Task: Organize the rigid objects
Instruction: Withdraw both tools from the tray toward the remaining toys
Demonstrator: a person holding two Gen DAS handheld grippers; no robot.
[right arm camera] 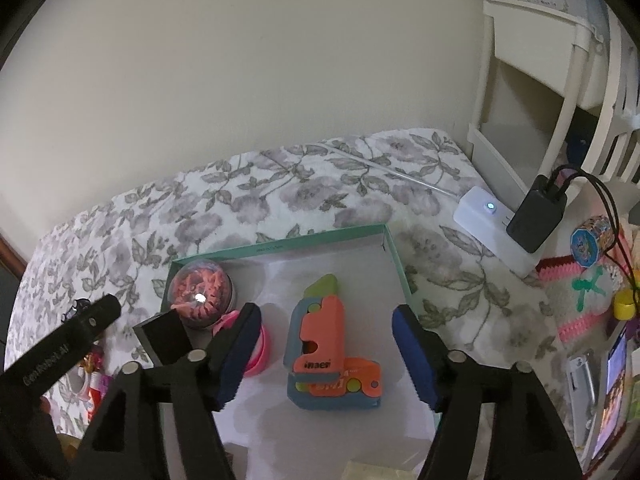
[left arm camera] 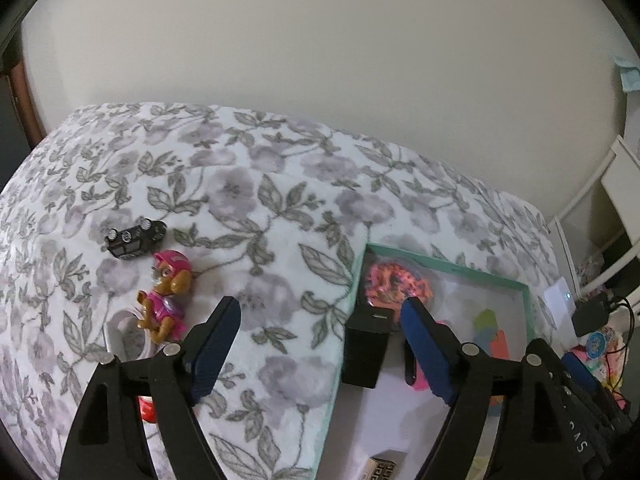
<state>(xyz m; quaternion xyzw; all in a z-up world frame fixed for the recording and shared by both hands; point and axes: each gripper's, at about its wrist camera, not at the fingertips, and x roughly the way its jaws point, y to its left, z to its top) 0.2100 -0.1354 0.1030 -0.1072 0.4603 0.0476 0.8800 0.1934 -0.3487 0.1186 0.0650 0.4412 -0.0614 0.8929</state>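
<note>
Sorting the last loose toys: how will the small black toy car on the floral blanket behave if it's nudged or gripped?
The black toy car seems to lie wheels-up, so a nudge would likely slide or tip it rather than roll it. The soft floral blanket would probably give under it. It looks like hard plastic, likely stiff and light, but small for open fingers.

Both claws angled downward — left claw (left arm camera: 320, 312) and right claw (right arm camera: 326, 318) empty, spread.

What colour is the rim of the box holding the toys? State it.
Mint green; the box rim shows best in the right wrist view.
</note>
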